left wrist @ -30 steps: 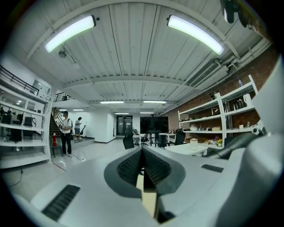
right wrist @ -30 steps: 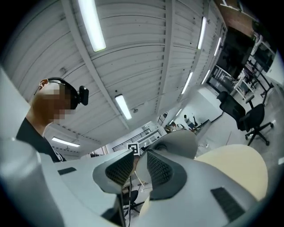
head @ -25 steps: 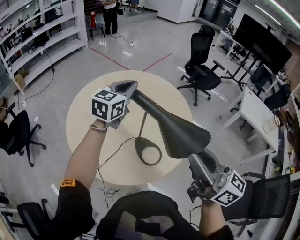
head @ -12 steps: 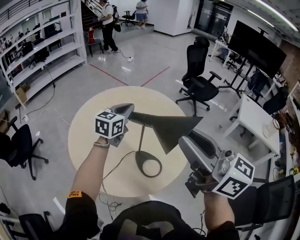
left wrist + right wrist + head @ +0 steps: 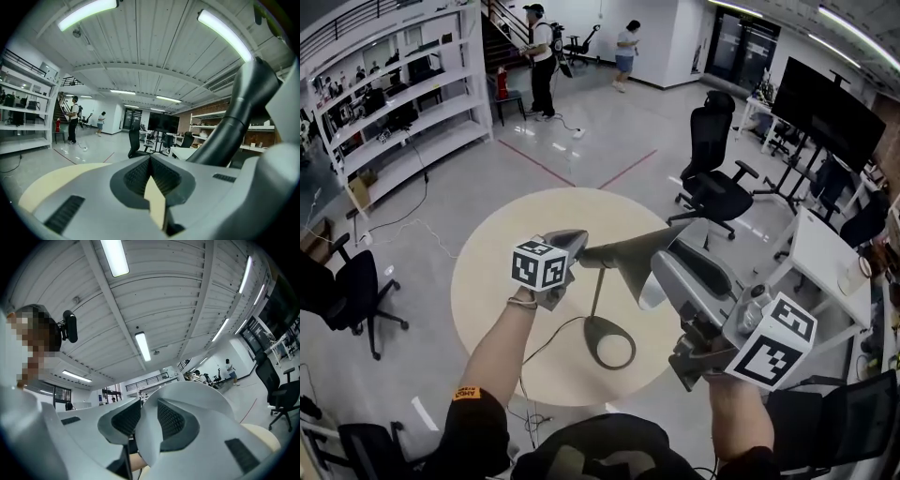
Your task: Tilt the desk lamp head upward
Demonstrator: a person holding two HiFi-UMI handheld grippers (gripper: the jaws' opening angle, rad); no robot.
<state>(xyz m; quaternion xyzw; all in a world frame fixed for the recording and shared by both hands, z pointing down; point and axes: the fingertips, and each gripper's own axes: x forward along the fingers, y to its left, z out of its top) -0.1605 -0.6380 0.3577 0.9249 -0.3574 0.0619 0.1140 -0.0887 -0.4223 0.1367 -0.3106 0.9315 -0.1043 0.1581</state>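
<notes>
Lamp (image 5: 633,251): one, dark, standing mid round table (image 5: 487,281), head raised, pointing far-right. Two grippers. Left gripper (image 5: 574,244) at lamp's left end, jaws together, nothing between them, lamp tube alongside. Right gripper (image 5: 663,269) against head's near-right side, jaws closed, empty. Two people (image 5: 542,47) far off.

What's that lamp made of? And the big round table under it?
Desk lamp: probably metal painted matte dark grey. The cone head, thin stem and ring base look slim and stiff, with only a dull sheen. Some parts might be plastic.
Round table: a smooth, pale beige top, maybe laminate or painted wood. No grain shows, so I can't be sure.
</notes>
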